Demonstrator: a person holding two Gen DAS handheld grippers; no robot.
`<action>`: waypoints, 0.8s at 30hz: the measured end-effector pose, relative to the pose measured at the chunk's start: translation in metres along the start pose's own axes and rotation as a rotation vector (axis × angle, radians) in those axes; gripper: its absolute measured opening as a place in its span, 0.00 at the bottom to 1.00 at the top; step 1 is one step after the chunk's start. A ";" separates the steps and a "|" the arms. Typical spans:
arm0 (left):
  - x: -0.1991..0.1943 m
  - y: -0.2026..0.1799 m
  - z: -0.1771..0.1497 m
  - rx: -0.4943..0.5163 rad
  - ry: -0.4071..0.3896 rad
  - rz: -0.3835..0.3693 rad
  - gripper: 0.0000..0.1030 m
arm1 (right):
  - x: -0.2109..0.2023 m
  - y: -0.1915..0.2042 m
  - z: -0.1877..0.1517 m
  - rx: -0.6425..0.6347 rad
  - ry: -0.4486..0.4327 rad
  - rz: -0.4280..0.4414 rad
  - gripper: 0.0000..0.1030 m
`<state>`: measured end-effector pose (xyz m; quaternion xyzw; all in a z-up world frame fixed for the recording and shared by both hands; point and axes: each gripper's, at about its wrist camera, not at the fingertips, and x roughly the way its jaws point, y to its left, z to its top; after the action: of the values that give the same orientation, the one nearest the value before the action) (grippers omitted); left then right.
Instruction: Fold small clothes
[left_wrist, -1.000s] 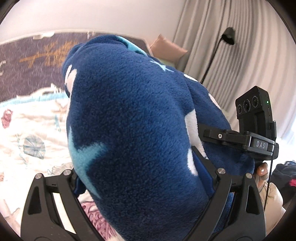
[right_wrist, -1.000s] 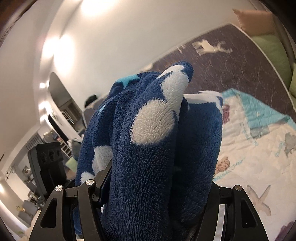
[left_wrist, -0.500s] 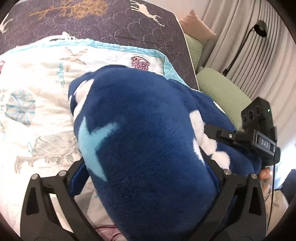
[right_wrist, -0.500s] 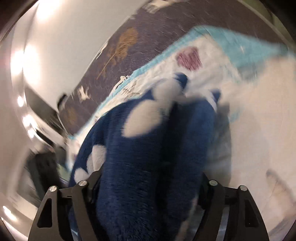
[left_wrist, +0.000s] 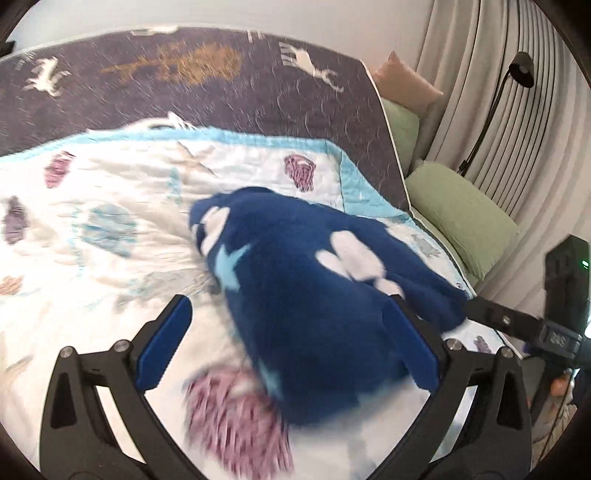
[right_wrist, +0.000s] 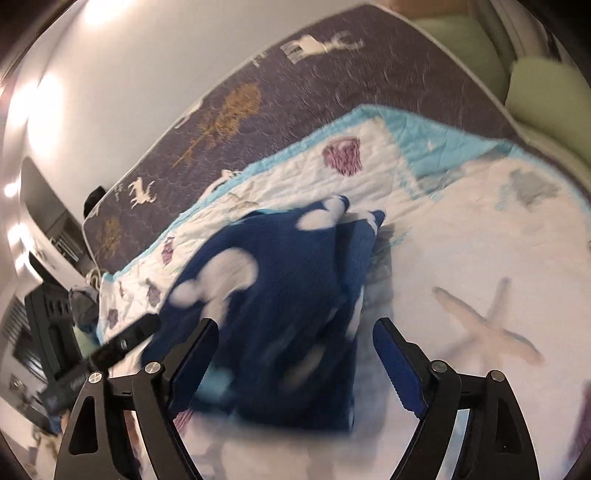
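Navy fleece garment with white and pale-blue shapes (left_wrist: 314, 295) lies mid-frame on the white sea-print quilt (left_wrist: 110, 221). We see the left gripper (left_wrist: 291, 339) spread wide; the right gripper (right_wrist: 291, 354), jaws just opening, grips nothing, fleece between both.

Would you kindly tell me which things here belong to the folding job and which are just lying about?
Belongs to the job:
- dark blue fleece garment with white and light-blue shapes
- left gripper, right gripper
- white sea-print quilt, as the work surface

Lying about:
- green cushion
- black floor lamp
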<state>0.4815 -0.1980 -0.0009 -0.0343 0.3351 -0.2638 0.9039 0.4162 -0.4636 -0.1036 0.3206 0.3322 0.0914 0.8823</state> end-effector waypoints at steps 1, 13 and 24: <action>-0.016 -0.005 -0.005 0.012 -0.010 0.007 1.00 | -0.016 0.009 -0.006 -0.016 -0.008 -0.003 0.84; -0.220 -0.083 -0.092 0.203 -0.113 0.228 1.00 | -0.193 0.142 -0.133 -0.261 -0.222 -0.278 0.88; -0.335 -0.137 -0.163 0.324 -0.252 0.326 0.99 | -0.297 0.194 -0.218 -0.291 -0.329 -0.377 0.92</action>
<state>0.1042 -0.1291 0.1028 0.1328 0.1744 -0.1587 0.9627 0.0596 -0.3138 0.0496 0.1339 0.2218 -0.0809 0.9625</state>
